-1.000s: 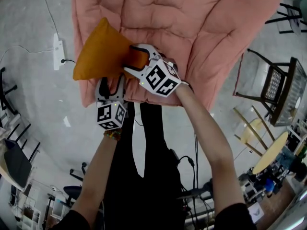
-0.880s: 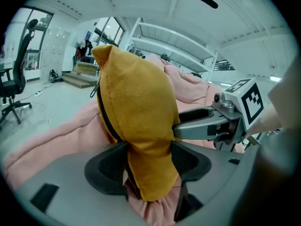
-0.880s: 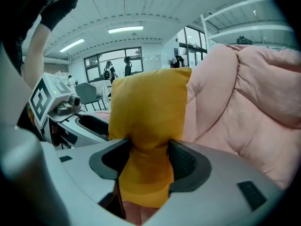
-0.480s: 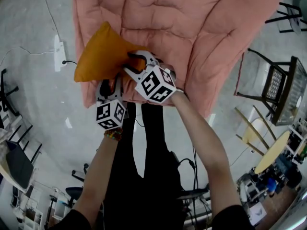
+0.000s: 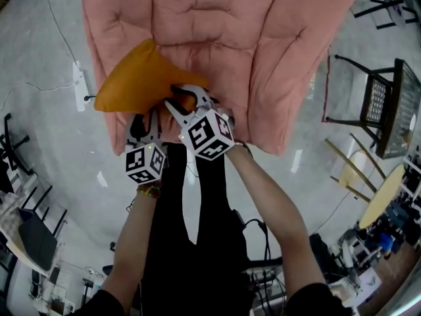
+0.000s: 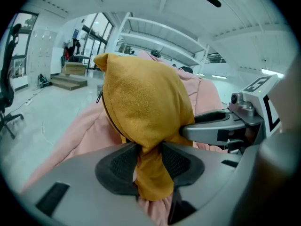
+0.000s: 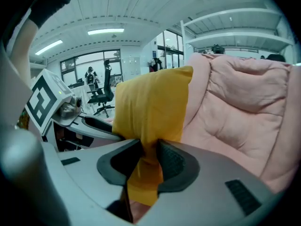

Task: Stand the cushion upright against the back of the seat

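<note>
cushion [image 5: 131,84]: mustard fuzzy wedge | left hand-held gripper [image 5: 150,115], right hand-held gripper [image 5: 185,96]: jaws just closing, pinching its edge | seat [image 5: 263,45]: pink quilted

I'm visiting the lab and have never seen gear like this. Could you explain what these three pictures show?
There is no robot here. A person holds a claw tool in each hand. The head view comes from a camera on the person's head, looking steeply down. The other two views come from cameras riding on each claw, looking along its jaws. The left claw and the right claw have just been closing, and each now pinches a fold of the orange cushion between its dark pads. In the head view the cushion sits at the near left corner of the pink padded seat. The cubes with black-and-white squares are parts of the claws.
</note>
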Tool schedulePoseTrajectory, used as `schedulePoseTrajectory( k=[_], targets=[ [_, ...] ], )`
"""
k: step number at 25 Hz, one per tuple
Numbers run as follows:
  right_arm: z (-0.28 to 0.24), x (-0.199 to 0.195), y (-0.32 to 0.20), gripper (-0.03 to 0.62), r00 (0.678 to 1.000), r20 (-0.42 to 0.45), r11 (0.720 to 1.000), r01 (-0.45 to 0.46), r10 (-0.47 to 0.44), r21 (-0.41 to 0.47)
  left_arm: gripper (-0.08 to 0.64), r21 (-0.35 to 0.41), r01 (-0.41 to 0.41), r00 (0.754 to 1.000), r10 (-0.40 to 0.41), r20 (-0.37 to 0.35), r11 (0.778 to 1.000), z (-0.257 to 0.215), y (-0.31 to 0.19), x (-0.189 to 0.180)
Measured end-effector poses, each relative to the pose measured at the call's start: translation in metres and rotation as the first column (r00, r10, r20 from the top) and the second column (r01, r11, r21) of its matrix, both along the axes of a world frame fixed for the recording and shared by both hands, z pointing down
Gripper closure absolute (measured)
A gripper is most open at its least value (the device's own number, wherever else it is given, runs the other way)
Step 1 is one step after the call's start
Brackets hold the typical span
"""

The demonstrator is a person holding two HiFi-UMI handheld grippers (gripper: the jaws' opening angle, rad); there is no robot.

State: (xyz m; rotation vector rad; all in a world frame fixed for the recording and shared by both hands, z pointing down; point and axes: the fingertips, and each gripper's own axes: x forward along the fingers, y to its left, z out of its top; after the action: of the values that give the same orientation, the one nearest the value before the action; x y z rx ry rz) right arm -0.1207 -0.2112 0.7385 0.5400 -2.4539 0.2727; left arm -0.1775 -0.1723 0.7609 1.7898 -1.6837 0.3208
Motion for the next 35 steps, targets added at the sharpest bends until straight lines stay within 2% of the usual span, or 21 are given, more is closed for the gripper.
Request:
schedulePoseTrajectory(
  k=[2,6,10,15,20,25,31,35],
  targets=[
    [-0.003,0.013,-0.002,0.468,0.994,0.025,0.995,-0.103,0.104,-0.017,0.398,0.017,-0.048,0.998,0.047,0.032,0.999,-0.006,-0.008,0.008],
    [-0.01,0.045,-0.006,0.472,0.959,0.056,0.96,-0.276,0.278,-0.048,0.402,0.046,-0.15,0.986,0.146,0.079,0.988,-0.016,-0.022,0.033],
    [-0.018,0.071,-0.011,0.477,0.918,0.054,0.92,-0.393,0.393,-0.013,0.407,0.075,-0.235,0.969,0.227,0.103,0.969,-0.022,-0.035,0.057],
    [-0.019,0.092,-0.021,0.483,0.864,0.061,0.865,-0.501,0.5,0.018,0.413,0.088,-0.285,0.954,0.273,0.121,0.955,-0.022,-0.053,0.076],
    [-0.024,0.102,-0.047,0.489,0.811,0.093,0.812,-0.583,0.578,0.025,0.419,0.109,-0.305,0.945,0.285,0.163,0.946,-0.029,-0.083,0.086],
    [-0.038,0.107,-0.085,0.494,0.763,0.135,0.762,-0.644,0.632,0.076,0.426,0.164,-0.299,0.945,0.267,0.191,0.94,-0.041,-0.124,0.092],
    [-0.054,0.114,-0.125,0.5,0.761,0.153,0.746,-0.649,0.631,0.152,0.431,0.234,-0.317,0.939,0.27,0.214,0.919,-0.056,-0.168,0.1],
    [-0.063,0.116,-0.14,0.503,0.752,0.172,0.733,-0.659,0.636,0.17,0.431,0.264,-0.323,0.936,0.264,0.233,0.909,-0.063,-0.185,0.101]
  ],
)
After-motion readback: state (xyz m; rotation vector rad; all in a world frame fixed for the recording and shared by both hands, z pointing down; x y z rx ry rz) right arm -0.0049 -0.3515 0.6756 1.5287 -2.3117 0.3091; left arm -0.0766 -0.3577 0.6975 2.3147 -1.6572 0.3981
